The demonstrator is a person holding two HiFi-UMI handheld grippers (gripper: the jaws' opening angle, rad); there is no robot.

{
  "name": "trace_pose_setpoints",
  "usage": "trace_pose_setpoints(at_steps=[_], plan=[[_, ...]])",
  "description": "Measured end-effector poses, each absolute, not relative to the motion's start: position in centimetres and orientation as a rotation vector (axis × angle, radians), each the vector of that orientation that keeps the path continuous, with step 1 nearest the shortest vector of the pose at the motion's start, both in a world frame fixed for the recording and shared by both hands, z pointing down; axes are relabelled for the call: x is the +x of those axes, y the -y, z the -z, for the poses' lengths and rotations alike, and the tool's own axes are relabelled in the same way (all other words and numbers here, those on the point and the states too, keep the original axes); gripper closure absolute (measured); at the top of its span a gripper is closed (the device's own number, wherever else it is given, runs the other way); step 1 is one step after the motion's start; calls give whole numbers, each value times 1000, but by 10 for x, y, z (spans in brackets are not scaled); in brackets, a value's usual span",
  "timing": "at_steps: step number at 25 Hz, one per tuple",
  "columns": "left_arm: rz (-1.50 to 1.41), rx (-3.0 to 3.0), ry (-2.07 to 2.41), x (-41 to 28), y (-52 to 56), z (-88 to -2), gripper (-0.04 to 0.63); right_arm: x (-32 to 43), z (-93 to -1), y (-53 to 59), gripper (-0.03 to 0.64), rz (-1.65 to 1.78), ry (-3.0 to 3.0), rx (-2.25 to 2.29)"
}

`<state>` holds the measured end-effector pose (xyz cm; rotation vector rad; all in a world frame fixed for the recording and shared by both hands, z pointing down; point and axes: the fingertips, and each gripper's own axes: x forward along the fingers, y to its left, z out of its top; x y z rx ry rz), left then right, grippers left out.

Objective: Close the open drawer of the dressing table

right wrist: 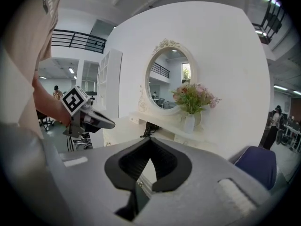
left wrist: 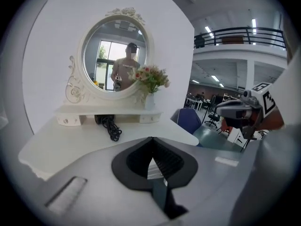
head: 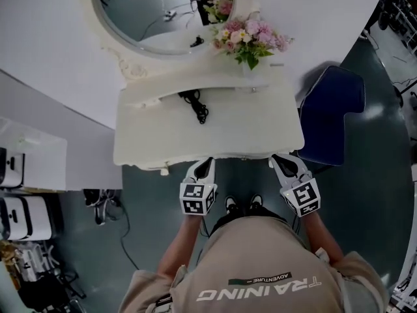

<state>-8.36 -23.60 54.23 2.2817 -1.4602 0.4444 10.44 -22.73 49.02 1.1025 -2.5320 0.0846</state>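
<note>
The white dressing table (head: 163, 132) stands against the wall, with an oval mirror (head: 150, 8) above its shelf. My left gripper (head: 204, 163) and right gripper (head: 281, 160) are both at the table's front edge, about a hand's width apart from each other. In each gripper view the jaws meet at the tip with nothing between them: left gripper (left wrist: 151, 139), right gripper (right wrist: 150, 140). From the head view the table top hides the drawer front, so I cannot tell how the drawer stands. The two small shelf drawers (left wrist: 70, 120) look shut.
A vase of pink flowers (head: 247, 38) sits on the shelf at the right, and a black cable (head: 195, 103) lies on the table top. A dark blue chair (head: 332, 113) stands to the right of the table. Equipment and cables (head: 26, 201) crowd the floor at the left.
</note>
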Motion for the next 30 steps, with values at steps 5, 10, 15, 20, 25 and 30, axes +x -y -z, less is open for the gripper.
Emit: trace_pose_setpoints(at_steps=[5,10,15,20,25,30], plan=[[-333,2322,1520,-89,237,-494,577,100,-471,231,614,-12,2550,1106],[-236,2394,1544,-88,238,-448,577,92,-440,234,614,51,2590,1110],[-136,2455,1575,-85,242,-409,577,88,-413,237,614,93,2630,1097],[-49,2501,1586,-83,245,-375,578,87,-388,241,614,139,2650,1104],[48,2557,1540,-75,249,-338,577,91,-368,243,614,167,2664,1135],[36,2616,1588,-77,250,-315,578,98,-346,251,614,164,2710,1201]])
